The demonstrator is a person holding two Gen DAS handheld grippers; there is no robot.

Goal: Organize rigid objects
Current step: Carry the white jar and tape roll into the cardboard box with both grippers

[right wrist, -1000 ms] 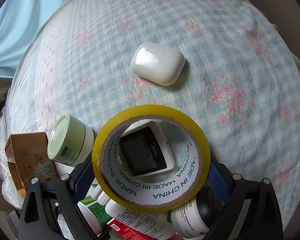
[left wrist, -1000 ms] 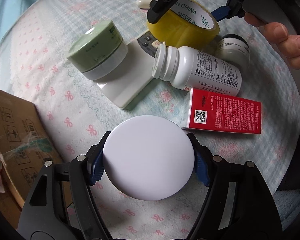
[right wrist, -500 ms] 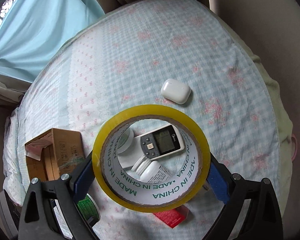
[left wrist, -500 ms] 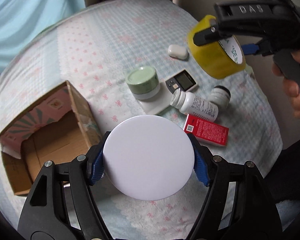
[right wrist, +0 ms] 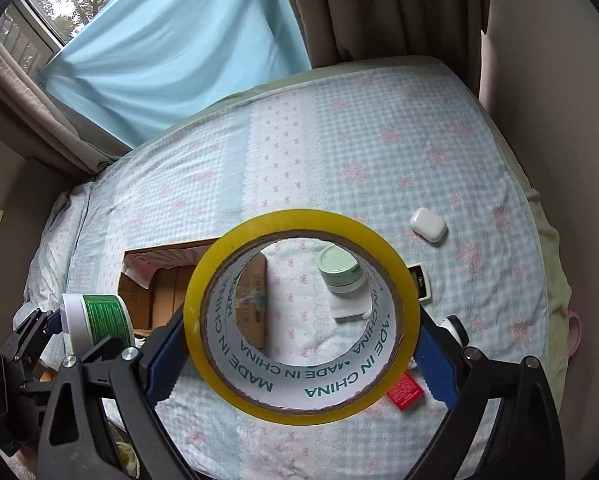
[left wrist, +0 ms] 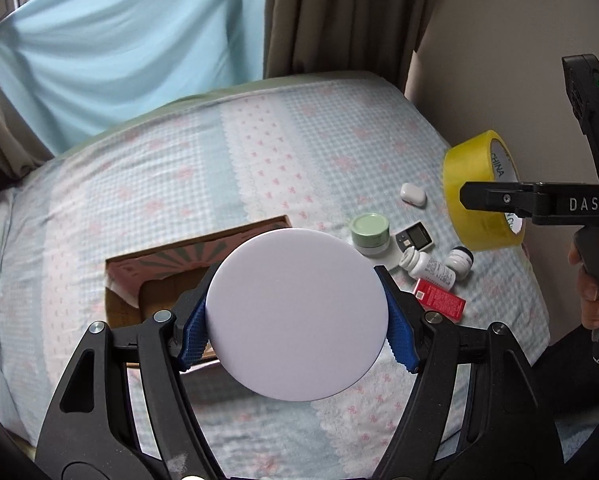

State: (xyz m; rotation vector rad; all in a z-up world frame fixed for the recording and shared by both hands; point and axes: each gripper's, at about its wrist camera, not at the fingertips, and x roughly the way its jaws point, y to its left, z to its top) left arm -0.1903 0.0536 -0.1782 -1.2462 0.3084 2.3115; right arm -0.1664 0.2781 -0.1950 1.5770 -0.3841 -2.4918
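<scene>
Rigid objects are what I'm sorting, and I have one in each tool right now. Nearest my left lens, the left gripper [left wrist: 297, 326] is clamped on a round white-lidded jar [left wrist: 297, 314], blue pads pressing its sides; from the right wrist view the same jar shows a green label [right wrist: 99, 316]. The right gripper [right wrist: 301, 350] is closed across a yellow roll of packing tape [right wrist: 301, 316], pinched at its outer rim with the hole facing the lens. Both loads hang in the air above the checked, flower-printed bedspread [left wrist: 259, 152].

Below and just beyond the jar sits the open brown cardboard box [left wrist: 147, 272], which I judge to be the collection bin. Further right lies the remaining clutter, close together: a red rectangular carton [left wrist: 439, 300], a white pill bottle on its side [left wrist: 427, 268], a small dark-capped bottle [left wrist: 459, 260], a pale green-lidded cream jar [left wrist: 369, 234] resting on a white remote control with a dark screen [left wrist: 413, 238], and, farthest, a white earbud case [left wrist: 412, 195] lying apart.

I judge this the carry step, mid-task. Next I need to bring each load over the box opening, lower it inside, and only then spread the jaws. I'd drop the jar first, since it's closer, and keep the two tools from colliding over the narrow opening.
</scene>
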